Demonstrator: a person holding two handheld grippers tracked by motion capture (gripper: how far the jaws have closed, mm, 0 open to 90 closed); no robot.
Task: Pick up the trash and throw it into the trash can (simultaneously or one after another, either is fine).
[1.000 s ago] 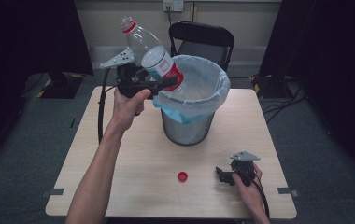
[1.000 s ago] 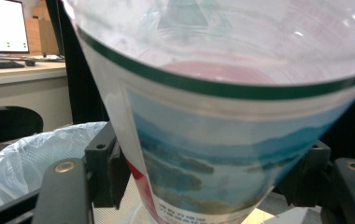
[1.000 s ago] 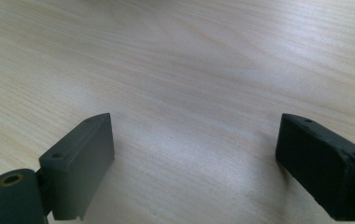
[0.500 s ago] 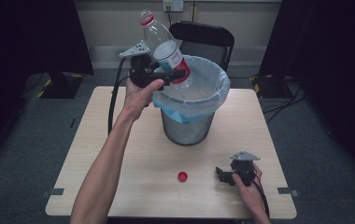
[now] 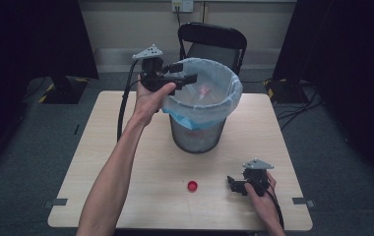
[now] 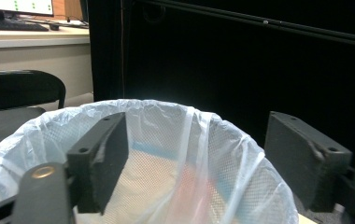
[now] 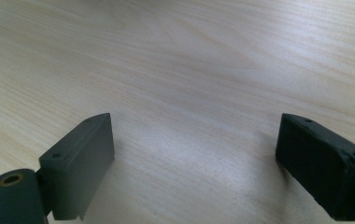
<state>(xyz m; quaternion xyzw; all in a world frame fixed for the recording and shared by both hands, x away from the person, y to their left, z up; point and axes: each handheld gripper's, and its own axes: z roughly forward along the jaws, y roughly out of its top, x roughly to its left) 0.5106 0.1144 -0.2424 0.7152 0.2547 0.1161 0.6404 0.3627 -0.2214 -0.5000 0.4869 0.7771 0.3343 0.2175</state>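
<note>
Two sets of fingers are standing released: the left gripper (image 5: 187, 73), its jaws just opening with nothing between them, is hovering over the bin (image 5: 200, 118) where the light, slippery plastic bottle (image 5: 202, 93) is lying; its stiff neck looks the best hold. The right gripper (image 5: 234, 184) is resting on the bench (image 5: 126, 162) near the red cap (image 5: 192, 186).

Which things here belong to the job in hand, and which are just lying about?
Job in hand:
- left tool, open above the bin
- wire-mesh waste bin with pale blue plastic liner
- small red bottle cap

Lying about:
- black folding chair
- right tool, open, idle
</note>
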